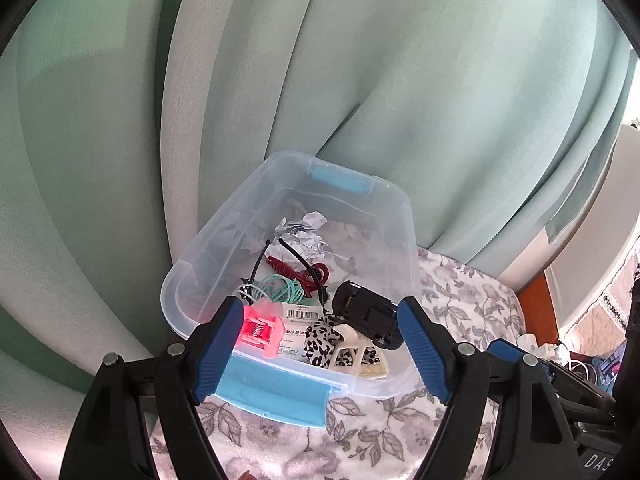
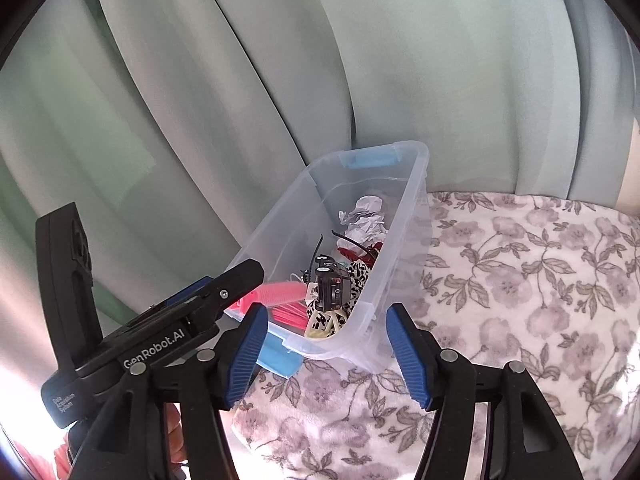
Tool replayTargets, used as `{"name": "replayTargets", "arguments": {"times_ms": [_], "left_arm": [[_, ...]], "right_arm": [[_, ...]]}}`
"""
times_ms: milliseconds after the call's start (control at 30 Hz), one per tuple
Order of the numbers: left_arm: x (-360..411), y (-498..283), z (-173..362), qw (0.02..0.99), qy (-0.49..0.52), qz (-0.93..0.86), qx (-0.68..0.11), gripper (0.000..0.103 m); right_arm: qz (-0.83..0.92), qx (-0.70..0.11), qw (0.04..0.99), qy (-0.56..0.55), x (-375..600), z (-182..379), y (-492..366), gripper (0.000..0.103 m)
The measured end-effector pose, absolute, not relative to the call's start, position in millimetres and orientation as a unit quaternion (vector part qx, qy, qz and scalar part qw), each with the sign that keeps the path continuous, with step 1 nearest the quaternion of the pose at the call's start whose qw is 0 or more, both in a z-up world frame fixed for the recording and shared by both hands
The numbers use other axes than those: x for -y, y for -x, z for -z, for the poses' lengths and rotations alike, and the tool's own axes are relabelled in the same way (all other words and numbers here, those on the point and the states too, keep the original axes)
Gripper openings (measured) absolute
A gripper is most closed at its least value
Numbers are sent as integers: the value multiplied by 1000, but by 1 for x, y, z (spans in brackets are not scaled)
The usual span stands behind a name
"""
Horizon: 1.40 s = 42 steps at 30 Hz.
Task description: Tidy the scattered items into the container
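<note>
A clear plastic container point(image 1: 224, 232) with blue latches stands on a floral blanket. It holds crumpled paper point(image 1: 304, 236), a red hair claw point(image 1: 296, 270), a teal cord point(image 1: 280, 286), a pink clip point(image 1: 260, 328), a black toy car point(image 1: 366, 314) and a leopard-print clip point(image 1: 320, 338). My left gripper point(image 1: 320, 328) hangs open over the container's near end, its pads pressing on nothing. In the right wrist view the container point(image 2: 404, 248) runs away from me, with the toy car point(image 2: 330, 286) and pink clip point(image 2: 280, 292) inside. My right gripper point(image 2: 326, 320) stands open before its near corner, empty. The left gripper point(image 2: 224, 284) is at the left.
Pale green curtains point(image 1: 400, 80) hang close behind the container. The floral blanket point(image 2: 520, 280) spreads out to the right. Orange-brown furniture point(image 1: 536, 300) and small clutter point(image 1: 580, 348) sit at the far right of the left wrist view.
</note>
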<state>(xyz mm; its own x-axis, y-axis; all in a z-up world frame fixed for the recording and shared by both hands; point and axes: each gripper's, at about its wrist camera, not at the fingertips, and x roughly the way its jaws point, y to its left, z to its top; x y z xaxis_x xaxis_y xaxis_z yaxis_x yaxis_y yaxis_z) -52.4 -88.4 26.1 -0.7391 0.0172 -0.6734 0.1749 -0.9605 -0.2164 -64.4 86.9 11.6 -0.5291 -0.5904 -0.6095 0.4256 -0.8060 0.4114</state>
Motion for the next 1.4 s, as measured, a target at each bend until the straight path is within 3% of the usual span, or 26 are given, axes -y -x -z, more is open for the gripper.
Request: {"name": "replayTargets", "arguments": {"times_ms": [200,333,500,733,1400], "left_arm": [[82,41,-36,46,-354,928,-110,85],[75,35,-40,44,-356,929,-91,85],[61,31,-39,21,-366,927,-86,86],[43,26,-40,13,-374,924,-72,89],[13,14,-32,17,-405,914,-22,89]], "right_arm": [[878,118,272,-376,-104,-18,51,72],[883,128,267,-364,-112,-24,43,84],[888,134,265,-351,-123,-30,35,86],[892,150,257,-340,-149,-33,22,103],[906,151,210,-336,-186,-27,4,103]]}}
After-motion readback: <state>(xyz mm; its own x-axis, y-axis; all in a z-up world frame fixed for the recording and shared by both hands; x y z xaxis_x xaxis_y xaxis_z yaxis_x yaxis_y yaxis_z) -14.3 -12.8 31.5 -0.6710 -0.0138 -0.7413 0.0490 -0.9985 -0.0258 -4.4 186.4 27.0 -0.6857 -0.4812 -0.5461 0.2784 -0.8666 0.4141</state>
